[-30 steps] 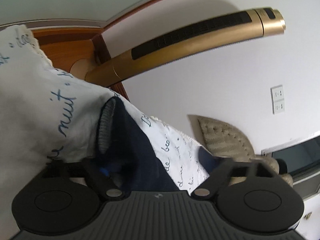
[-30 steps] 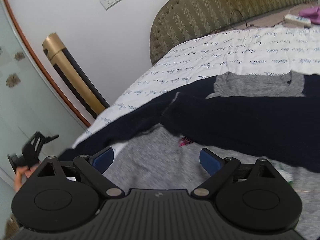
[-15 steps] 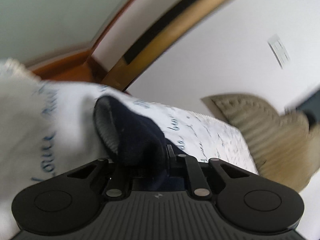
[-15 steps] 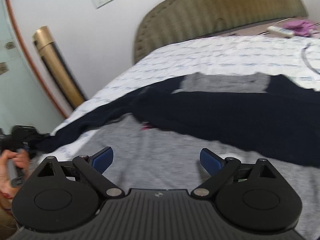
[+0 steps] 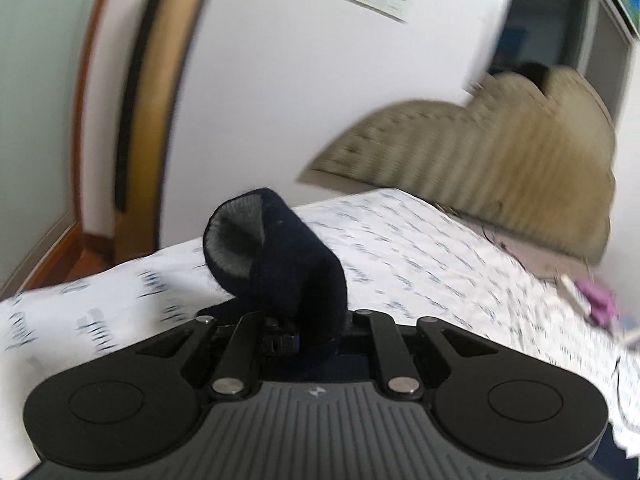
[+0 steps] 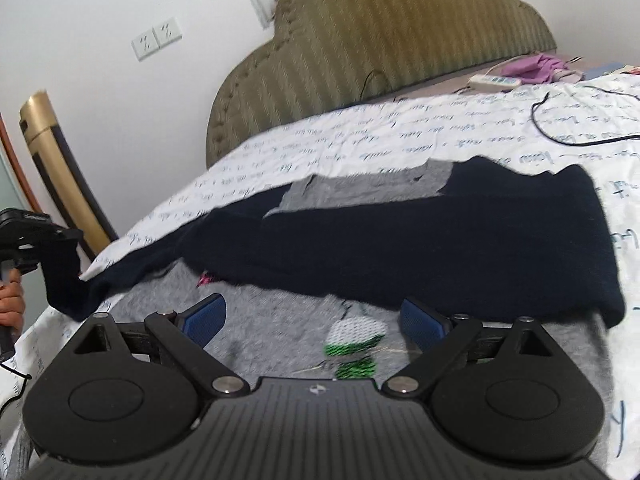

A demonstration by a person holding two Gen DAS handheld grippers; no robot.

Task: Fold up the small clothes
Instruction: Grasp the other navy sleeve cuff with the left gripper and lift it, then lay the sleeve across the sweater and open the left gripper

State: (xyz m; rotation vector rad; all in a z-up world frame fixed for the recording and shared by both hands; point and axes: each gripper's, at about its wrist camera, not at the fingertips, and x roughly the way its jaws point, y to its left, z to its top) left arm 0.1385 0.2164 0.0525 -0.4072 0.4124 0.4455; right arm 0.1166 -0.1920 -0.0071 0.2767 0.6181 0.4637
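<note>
The left hand-held gripper (image 5: 316, 332) is pinching the sweater (image 6: 400, 240) sleeve (image 5: 276, 256) (probably for folding inward), frame centre; the right hand-held gripper (image 6: 314, 320) is hovering wide open above the sweater on the bed (image 6: 400, 140).

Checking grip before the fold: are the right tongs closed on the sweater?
No, the right tongs stand wide open above the grey sweater, gripping nothing.
</note>
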